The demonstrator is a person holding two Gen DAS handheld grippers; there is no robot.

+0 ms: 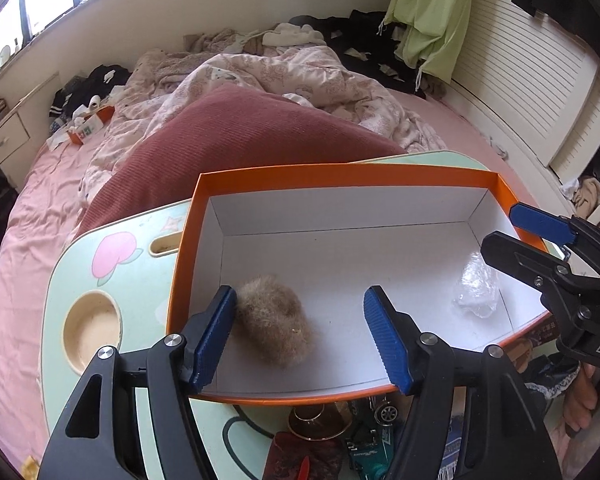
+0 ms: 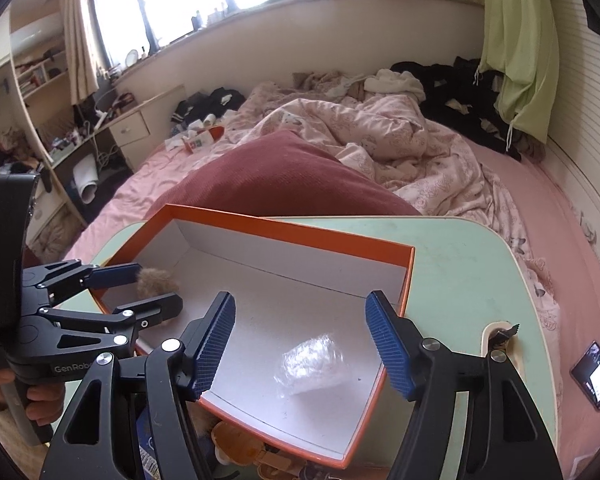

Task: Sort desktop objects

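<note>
An orange box (image 1: 260,171) with a white inside sits on a mint green lap desk (image 1: 100,280). In it lie a brown furry ball (image 1: 276,326) at the left and a crumpled clear plastic bag (image 1: 476,290) at the right. My left gripper (image 1: 300,336) is open over the box's near edge, the furry ball just beside its left finger. My right gripper (image 2: 302,344) is open above the plastic bag (image 2: 312,364), not touching it. The box rim (image 2: 292,226) and furry ball (image 2: 156,282) also show in the right wrist view.
Several small items, among them a toy car (image 1: 380,412) and a gold-coloured cone (image 1: 320,420), lie on the desk in front of the box. The desk has a round cup hole (image 1: 92,332). A maroon pillow (image 1: 236,136) and rumpled bedding lie behind. A phone (image 2: 596,376) rests on the bed.
</note>
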